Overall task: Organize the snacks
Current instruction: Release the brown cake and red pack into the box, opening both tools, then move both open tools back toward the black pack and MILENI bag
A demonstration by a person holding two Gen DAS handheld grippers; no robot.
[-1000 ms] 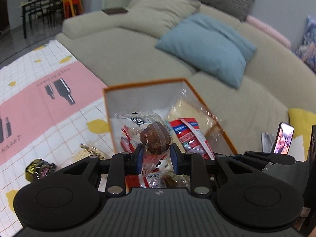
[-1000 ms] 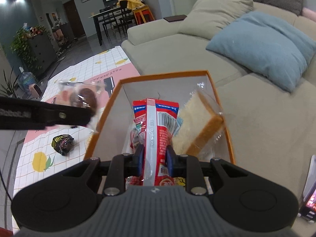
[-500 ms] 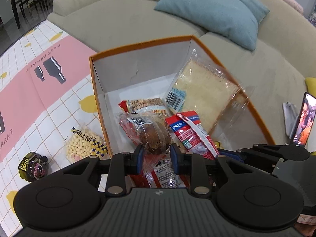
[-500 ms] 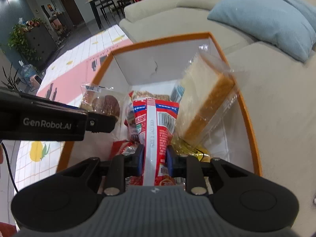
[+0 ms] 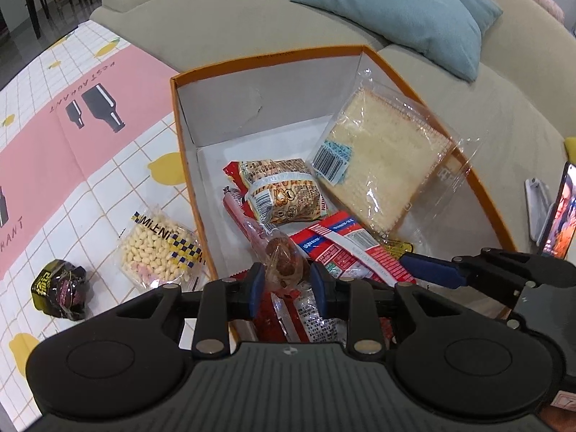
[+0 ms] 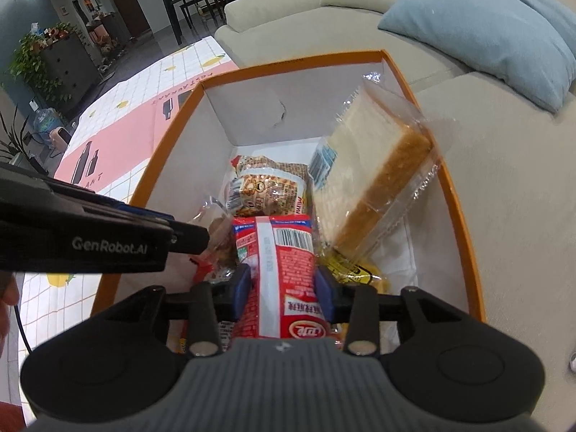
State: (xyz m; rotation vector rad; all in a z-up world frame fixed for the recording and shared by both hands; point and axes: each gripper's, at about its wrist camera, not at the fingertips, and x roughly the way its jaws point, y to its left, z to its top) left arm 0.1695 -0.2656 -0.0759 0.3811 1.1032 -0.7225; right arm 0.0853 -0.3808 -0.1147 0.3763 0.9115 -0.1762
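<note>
An orange box (image 5: 180, 122) (image 6: 464, 223) with white walls holds several snacks: a wrapped bread slice (image 5: 385, 165) (image 6: 374, 180) leaning on its right wall and a brown biscuit pack (image 5: 284, 190) (image 6: 270, 187). My left gripper (image 5: 284, 284) is shut on a clear-wrapped brown cake (image 5: 284, 259), low inside the box; it shows in the right wrist view (image 6: 201, 237). My right gripper (image 6: 282, 288) is shut on a red and white snack packet (image 6: 280, 266) (image 5: 345, 248), also inside the box.
On the patterned cloth (image 5: 90, 126) left of the box lie a bag of small pale puffs (image 5: 158, 248) and a dark wrapped sweet (image 5: 59, 288). A sofa with a blue cushion (image 5: 399, 10) is behind. A phone (image 5: 558, 212) stands at the right.
Both grippers have moved down into the box with their snacks. The brown cake has gone from above the box's left rim to low among the packets.
</note>
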